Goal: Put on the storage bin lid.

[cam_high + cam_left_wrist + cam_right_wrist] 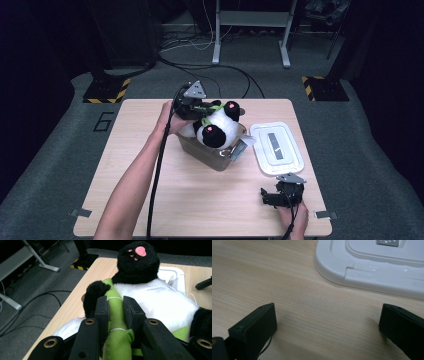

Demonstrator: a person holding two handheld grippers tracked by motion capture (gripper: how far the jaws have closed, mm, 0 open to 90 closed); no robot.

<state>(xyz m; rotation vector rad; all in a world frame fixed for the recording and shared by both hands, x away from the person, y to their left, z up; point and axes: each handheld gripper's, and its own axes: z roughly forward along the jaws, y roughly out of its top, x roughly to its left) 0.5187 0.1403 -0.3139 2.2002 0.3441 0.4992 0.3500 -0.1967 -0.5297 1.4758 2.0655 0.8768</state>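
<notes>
Two bare forearms, each hand around a black hand-held tool.

The left tool (202,107) carries a grey three-cornered plate on top, and a black cable trails from it along the forearm. In the left gripper view its black jaw arms show brass-ringed screw holes. The right tool (272,197) has the same grey plate and blocky black jaws, with a thin cable behind. No sleeves reach the forearms.

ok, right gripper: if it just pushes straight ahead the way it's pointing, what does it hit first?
Most likely the white lid, lying flat on the table just ahead of the open right gripper. Only bare wood lies between; whether the jaws ride over its low rim is unclear.
</notes>
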